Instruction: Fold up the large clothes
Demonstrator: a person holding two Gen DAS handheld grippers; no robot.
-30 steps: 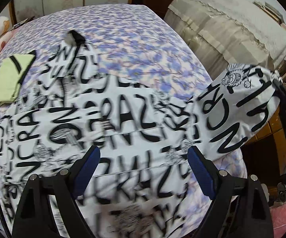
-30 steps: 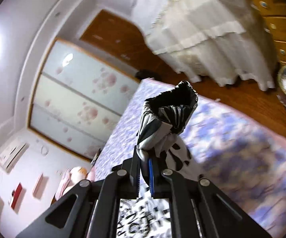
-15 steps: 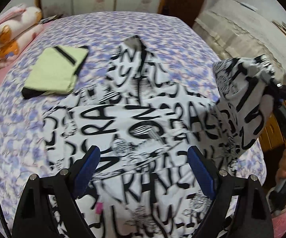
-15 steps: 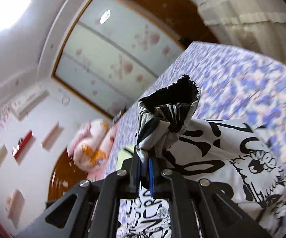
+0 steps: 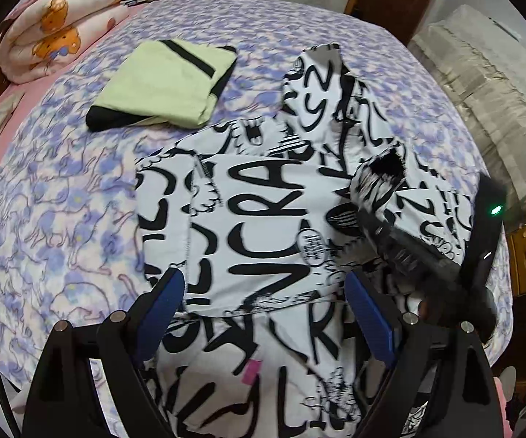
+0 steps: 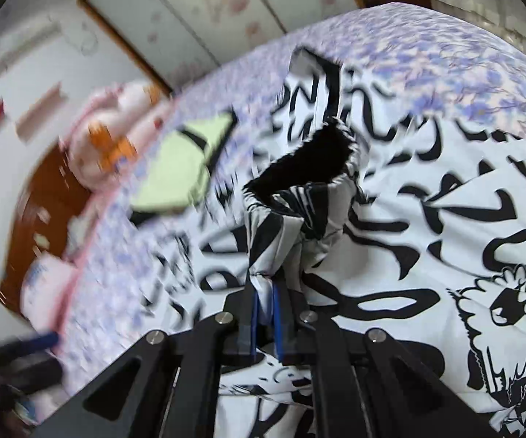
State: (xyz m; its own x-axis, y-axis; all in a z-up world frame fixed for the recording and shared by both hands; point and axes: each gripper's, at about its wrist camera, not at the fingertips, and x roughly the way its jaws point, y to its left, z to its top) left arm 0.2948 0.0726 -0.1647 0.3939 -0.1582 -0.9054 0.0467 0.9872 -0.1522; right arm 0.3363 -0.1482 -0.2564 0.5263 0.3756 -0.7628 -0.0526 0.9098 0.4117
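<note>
Near the bed's (image 5: 62, 197) far left corner lies a rolled blanket (image 5: 54, 25); a folded green garment (image 5: 168, 80) lies beside it, toward the middle. The printed jacket (image 5: 263, 219) lies spread across the bed's near half. Our left claw (image 5: 263, 310) hovers above the jacket's near part, fingers wide apart, gripping nothing. Our right claw (image 6: 265, 314) is clamped on the sleeve cuff (image 6: 299, 189), held over the jacket's right side. Risk: if we release now, the bunched sleeve may land crumpled or off-line. The cuff is pinched only by a narrow gather of cloth, so we judge it could slip out.
</note>
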